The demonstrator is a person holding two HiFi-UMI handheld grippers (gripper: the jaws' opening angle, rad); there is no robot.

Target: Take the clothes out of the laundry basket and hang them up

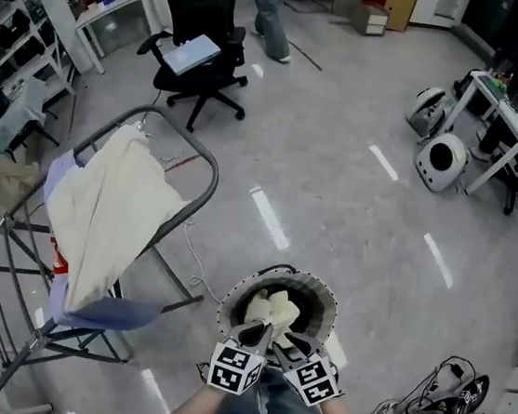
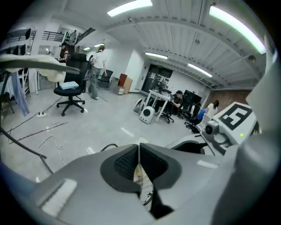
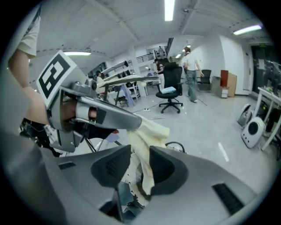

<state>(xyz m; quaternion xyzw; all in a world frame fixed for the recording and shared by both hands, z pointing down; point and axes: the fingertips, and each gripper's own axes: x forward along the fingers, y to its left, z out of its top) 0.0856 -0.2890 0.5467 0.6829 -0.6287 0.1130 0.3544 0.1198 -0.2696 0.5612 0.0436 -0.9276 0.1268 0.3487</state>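
Two grippers are meeting low in the head view, directly over the laundry basket (image 1: 322,289), both pointing slantwise down.

Left gripper (image 1: 260,329): jaws are sitting closed, pinching a thin edge of the cream garment (image 1: 275,308). Its own view is showing a printed strip of fabric squeezed between the pads.

Right gripper (image 1: 286,334): jaws are standing apart, with a fold of the same garment hanging in the gap. The cloth is lying against one pad and a clear slit is showing beside the other, so nothing is being clamped.

The garment is bunching just ahead of both sets of fingertips, over the basket's dark interior. Whether it is touching the basket cannot be told. In the right gripper view the left gripper is crossing in from the left, its tip on the cloth.

Drying rack (image 1: 210,163) is standing left of the basket, apart from it, carrying a cream sheet (image 1: 113,212) and a blue cloth (image 1: 110,312).
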